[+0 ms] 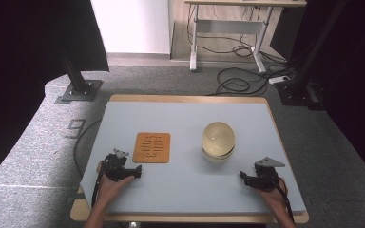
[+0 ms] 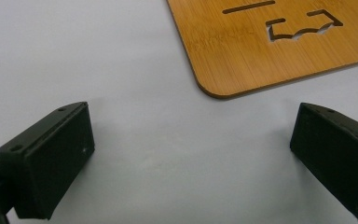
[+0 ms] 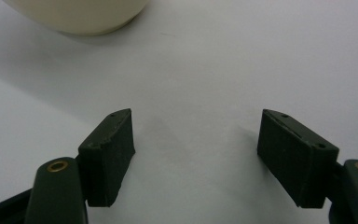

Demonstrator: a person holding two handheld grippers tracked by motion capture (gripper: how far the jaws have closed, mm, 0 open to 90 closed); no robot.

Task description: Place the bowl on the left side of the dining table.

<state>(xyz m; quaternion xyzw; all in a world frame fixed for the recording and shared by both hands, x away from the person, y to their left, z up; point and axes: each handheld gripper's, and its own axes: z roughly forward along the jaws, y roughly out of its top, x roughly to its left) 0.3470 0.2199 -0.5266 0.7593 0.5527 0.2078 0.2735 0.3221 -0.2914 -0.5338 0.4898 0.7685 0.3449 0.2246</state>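
Note:
A square bamboo trivet (image 1: 151,147) with cut-out slots lies flat on the pale table, left of centre. Two cream bowls, one stacked in the other (image 1: 217,141), stand right of centre. My left gripper (image 1: 138,171) rests on the table just below the trivet's near left corner, jaws open and empty; in the left gripper view the trivet's rounded corner (image 2: 261,51) lies beyond the gripper (image 2: 191,149). My right gripper (image 1: 242,176) sits near the front right, open and empty. In the right gripper view the gripper (image 3: 196,149) points at bare table, with the bowl's base (image 3: 79,14) at the top left.
The table (image 1: 185,190) has a wooden rim and a grey-blue top. Beyond it are grey carpet, black frame posts (image 1: 78,80), a white desk (image 1: 228,33) and loose cables on the floor (image 1: 247,78). A hand holds each gripper at the near edge.

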